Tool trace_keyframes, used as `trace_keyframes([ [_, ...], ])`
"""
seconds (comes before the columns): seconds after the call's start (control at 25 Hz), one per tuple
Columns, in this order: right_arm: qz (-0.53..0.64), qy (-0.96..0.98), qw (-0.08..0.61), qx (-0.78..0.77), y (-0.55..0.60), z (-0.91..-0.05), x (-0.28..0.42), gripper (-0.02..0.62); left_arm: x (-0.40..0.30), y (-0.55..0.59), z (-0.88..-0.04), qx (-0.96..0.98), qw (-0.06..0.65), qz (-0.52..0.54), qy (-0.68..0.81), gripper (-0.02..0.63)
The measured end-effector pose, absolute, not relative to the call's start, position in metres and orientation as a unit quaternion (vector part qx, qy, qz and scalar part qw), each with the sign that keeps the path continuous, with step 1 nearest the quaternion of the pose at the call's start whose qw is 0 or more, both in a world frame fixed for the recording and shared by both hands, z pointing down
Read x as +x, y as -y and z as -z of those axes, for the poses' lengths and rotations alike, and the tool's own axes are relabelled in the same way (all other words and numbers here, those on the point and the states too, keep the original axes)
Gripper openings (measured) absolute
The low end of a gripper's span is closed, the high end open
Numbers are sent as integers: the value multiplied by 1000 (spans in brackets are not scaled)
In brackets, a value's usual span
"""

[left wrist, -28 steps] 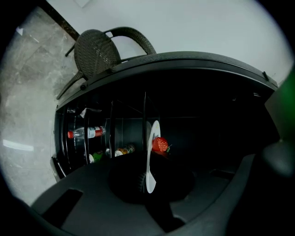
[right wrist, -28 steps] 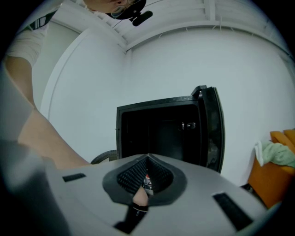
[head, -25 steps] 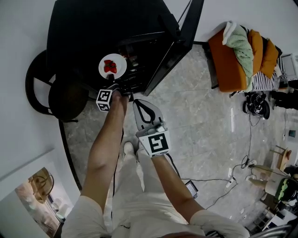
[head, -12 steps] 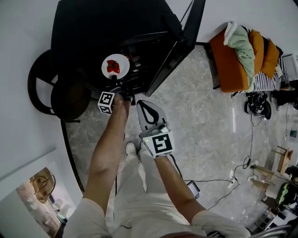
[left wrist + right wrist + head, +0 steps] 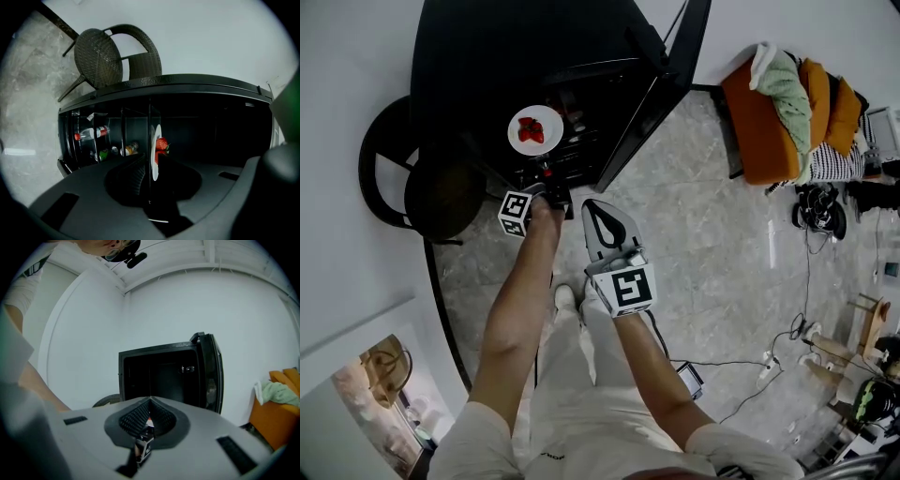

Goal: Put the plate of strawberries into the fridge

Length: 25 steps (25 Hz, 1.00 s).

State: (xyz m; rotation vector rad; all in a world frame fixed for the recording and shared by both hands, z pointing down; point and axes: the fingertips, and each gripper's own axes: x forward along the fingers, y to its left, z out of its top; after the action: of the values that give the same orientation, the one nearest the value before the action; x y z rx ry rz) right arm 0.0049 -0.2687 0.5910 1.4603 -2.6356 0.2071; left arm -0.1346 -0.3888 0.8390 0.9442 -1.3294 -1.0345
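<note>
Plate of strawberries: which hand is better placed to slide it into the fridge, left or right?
Left. The left gripper grips the plate at the open fridge; the right gripper is shut, empty, farther back.

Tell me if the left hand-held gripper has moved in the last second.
Yes, slightly. In the head view the cube end of the left hand-held gripper has slid down the picture against the chair, while its plate barely shifted against the fridge.

head view bright and even, sharp in the middle, bent at the edges. fridge (image 5: 534, 56) inside nearly black, only the white plate (image 5: 546, 145) pops. both my gripper views are fisheye with black corners; the near jaws are dim and soft, left one darkest.
</note>
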Motion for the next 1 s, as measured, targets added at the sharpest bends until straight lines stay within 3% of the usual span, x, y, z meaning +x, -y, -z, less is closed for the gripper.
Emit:
trace_keyframes([
  [0.44,-65,869,67,486,261,-588,3,12,-124,376,-808,416,575,445,546,3],
  [1.0,-57,870,70,486,257,-536,-6,12,-104,341,-725,455,581,431,519,2],
])
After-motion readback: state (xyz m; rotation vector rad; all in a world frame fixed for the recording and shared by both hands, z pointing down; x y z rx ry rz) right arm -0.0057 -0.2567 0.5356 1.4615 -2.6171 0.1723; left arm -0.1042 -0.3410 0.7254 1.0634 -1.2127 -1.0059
